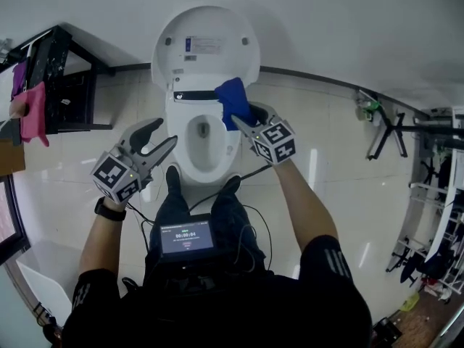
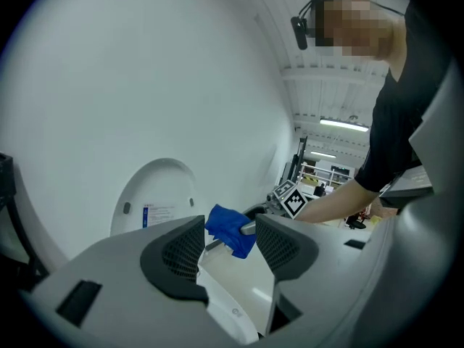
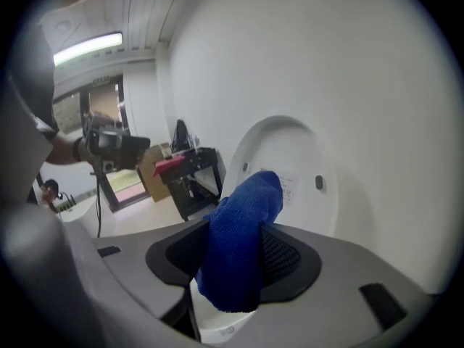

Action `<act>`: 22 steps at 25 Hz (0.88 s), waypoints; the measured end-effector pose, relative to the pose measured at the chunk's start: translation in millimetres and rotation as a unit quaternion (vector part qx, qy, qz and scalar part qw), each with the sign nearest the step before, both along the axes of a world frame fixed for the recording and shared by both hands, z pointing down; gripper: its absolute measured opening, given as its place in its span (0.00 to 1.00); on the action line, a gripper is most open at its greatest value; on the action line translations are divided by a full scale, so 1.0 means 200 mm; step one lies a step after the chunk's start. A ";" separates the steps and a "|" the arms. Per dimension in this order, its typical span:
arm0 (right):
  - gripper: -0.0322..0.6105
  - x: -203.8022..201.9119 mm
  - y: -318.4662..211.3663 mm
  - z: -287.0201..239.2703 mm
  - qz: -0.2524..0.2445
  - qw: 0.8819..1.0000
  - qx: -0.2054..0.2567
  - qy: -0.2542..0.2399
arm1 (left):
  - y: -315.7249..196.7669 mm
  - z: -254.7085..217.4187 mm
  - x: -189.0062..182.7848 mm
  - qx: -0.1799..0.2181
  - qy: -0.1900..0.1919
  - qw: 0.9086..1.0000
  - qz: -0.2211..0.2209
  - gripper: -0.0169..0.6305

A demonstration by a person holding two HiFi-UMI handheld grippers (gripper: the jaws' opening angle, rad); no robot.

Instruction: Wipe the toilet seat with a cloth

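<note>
A white toilet [image 1: 181,130] stands against the wall with its lid [image 1: 205,46] raised upright. My right gripper [image 1: 242,118] is shut on a blue cloth [image 1: 233,100], held over the right rear of the seat rim. In the right gripper view the cloth [image 3: 241,241] hangs folded between the jaws, with the lid [image 3: 286,172] behind it. My left gripper [image 1: 158,141] hovers open at the left side of the bowl, holding nothing. The left gripper view shows the cloth [image 2: 230,230] and the lid [image 2: 156,200] beyond its own parted jaws.
A black rack [image 1: 64,78] with a pink cloth [image 1: 33,112] stands at the left wall. A black stand [image 1: 391,130] and a shelf with clutter [image 1: 438,216] are at the right. The person's feet [image 1: 172,180] are in front of the bowl.
</note>
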State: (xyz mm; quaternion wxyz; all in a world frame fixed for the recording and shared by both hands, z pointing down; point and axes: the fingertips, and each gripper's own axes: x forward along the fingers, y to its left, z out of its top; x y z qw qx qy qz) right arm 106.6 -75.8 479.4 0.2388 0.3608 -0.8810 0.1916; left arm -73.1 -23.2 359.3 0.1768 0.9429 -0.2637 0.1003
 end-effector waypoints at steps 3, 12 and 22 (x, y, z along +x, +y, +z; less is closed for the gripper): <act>0.38 -0.03 -0.03 0.28 -0.030 0.998 -0.023 0.051 | -0.01 0.17 0.02 -0.021 -0.009 1.000 0.003 0.37; 0.37 -0.12 -0.02 1.10 -0.117 0.975 -0.069 0.177 | -0.01 0.76 0.01 -0.091 -0.021 0.996 -0.005 0.40; 0.37 -0.13 -0.13 1.81 -0.244 0.908 -0.027 0.340 | -0.07 0.98 -0.01 -0.097 -0.005 0.994 -0.049 0.40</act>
